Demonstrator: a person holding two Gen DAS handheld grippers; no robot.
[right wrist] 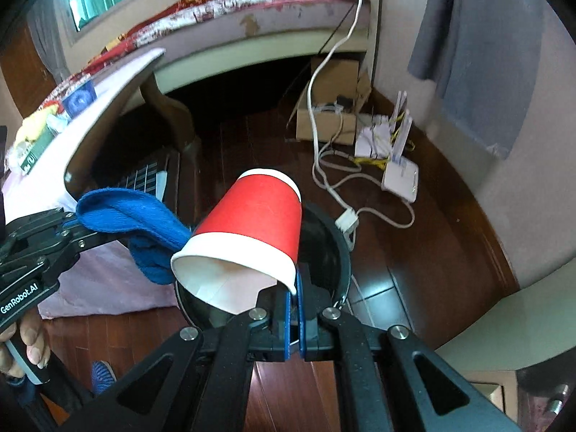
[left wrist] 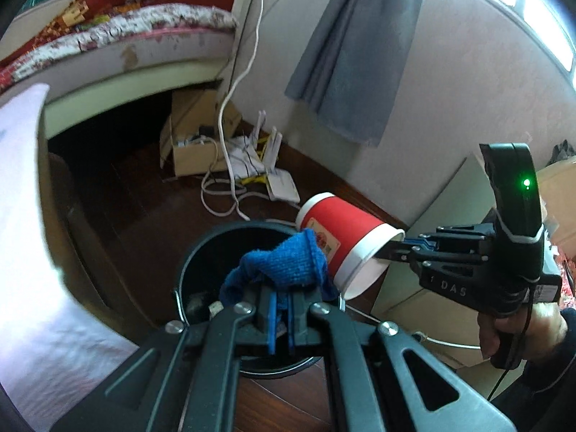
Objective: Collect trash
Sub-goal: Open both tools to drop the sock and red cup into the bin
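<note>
A black round bin point(left wrist: 201, 252) stands on the dark wood floor; it also shows in the right wrist view point(right wrist: 338, 248). My left gripper point(left wrist: 282, 309) is shut on a blue knitted cloth point(left wrist: 288, 259) and holds it over the bin's mouth; the cloth also shows in the right wrist view point(right wrist: 140, 216). My right gripper point(right wrist: 295, 288) is shut on the rim of a red paper cup point(right wrist: 255, 223), held tilted on its side above the bin. In the left wrist view the cup point(left wrist: 342, 226) hangs just right of the cloth, with the right gripper point(left wrist: 392, 248) on its rim.
A table with a pale cloth point(right wrist: 108, 86) stands left of the bin. A bed point(left wrist: 144, 36) is behind. A cardboard box point(left wrist: 194, 151), white cables point(right wrist: 324, 165) and a router point(right wrist: 399, 176) lie on the floor by the wall. A grey curtain point(left wrist: 360, 54) hangs right.
</note>
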